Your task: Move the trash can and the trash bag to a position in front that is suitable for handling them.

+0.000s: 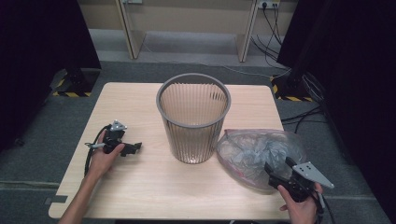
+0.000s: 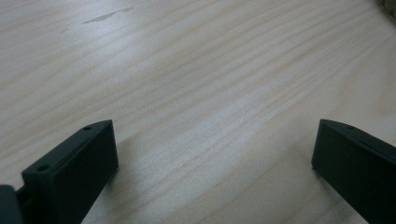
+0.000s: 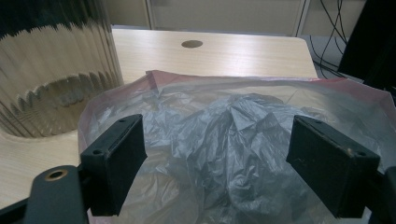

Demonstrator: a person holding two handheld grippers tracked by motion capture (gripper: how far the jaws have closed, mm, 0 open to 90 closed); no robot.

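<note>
The right gripper is holding its jaws spread wide, nothing pinched, hovering just over the crumpled plastic bag that is lying at the right front of the worktop. The left gripper is also keeping its jaws spread apart over bare wood, resting in the person's left hand near the left edge. The ribbed grey wastebasket is standing upright between them, just beside the bag

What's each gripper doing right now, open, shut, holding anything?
Left gripper: jaws open, nothing between them, low over the bare table.
Right gripper: jaws open, holding nothing, hovering over the crumpled plastic bag.
</note>
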